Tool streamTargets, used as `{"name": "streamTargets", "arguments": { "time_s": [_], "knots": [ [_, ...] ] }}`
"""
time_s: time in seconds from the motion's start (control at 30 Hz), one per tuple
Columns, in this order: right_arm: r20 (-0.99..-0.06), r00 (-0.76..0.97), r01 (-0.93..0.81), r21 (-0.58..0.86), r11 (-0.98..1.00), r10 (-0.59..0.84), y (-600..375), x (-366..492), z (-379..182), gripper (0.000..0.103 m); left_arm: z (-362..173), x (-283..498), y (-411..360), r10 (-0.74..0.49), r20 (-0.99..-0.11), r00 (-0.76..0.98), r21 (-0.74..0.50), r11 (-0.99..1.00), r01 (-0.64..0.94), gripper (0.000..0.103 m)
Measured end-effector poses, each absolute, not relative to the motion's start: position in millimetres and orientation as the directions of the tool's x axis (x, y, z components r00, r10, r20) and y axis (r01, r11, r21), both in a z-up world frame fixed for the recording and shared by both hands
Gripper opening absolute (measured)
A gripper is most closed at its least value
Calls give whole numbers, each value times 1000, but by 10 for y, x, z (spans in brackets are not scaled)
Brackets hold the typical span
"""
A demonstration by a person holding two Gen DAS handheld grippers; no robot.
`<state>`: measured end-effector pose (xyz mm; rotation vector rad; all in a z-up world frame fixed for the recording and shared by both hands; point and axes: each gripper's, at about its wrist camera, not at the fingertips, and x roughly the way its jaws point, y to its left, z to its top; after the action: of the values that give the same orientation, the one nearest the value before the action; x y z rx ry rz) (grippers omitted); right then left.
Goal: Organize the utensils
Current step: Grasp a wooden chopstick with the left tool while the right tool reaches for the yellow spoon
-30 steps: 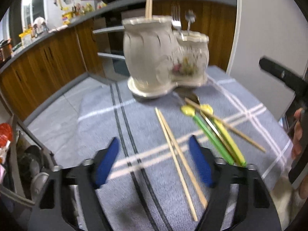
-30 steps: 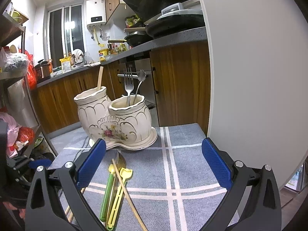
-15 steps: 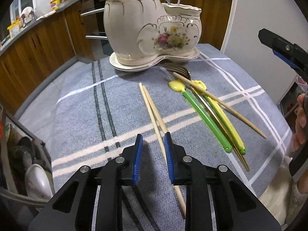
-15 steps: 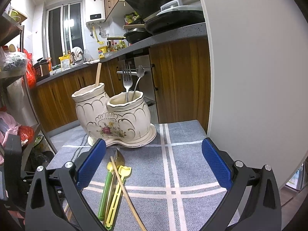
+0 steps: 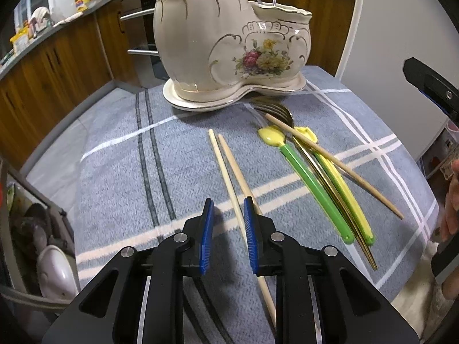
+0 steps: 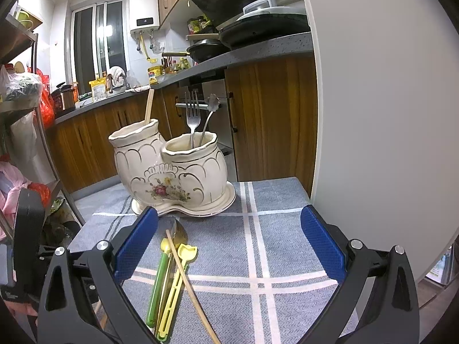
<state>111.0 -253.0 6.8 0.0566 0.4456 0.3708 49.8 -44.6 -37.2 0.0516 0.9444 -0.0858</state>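
My left gripper point(image 5: 228, 218), jaws narrowed, straddles one pale wooden chopstick point(image 5: 226, 177) untouched; my right gripper point(image 6: 229, 240) gapes wide.

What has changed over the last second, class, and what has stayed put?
The left gripper narrowed from wide open and came down closer over the pair of chopsticks; one now lies between its pads, not visibly pinched. The right gripper stayed open and still; the ceramic holder and the green spoon did not move.

Blue-grey checked tablecloth point(image 6: 281, 200). Wooden kitchen cabinets point(image 6: 275, 114) under a grey countertop point(image 6: 258, 53). White water heater point(image 6: 144, 14) on the wall beside the window point(image 6: 97, 46). Black pans point(image 6: 252, 31) stacked on the counter.
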Motion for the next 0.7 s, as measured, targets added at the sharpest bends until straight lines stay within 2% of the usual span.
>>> {"name": "streamTargets", "arguments": {
  "time_s": [0.1,0.2,0.23,0.47,0.7],
  "knots": [
    [-413,836,-338,133,932,362,-2526,1110,64,98,-370,550,-434,-43,-814,579,19,995,99,21],
    [-418,834,-340,127,932,361,-2513,1119,42,98,-372,564,-432,-20,-814,581,49,993,103,10],
    [-420,833,-341,125,932,361,-2507,1124,35,98,-375,565,-428,-17,-812,583,54,993,104,9],
    [-455,802,-378,116,918,388,-2422,1144,-8,98,-369,497,-306,-41,-810,585,31,993,112,6],
    [-573,668,-486,145,862,474,-2099,1107,-113,97,-333,363,-114,-81,-794,602,-16,994,112,5]
  ]
}}
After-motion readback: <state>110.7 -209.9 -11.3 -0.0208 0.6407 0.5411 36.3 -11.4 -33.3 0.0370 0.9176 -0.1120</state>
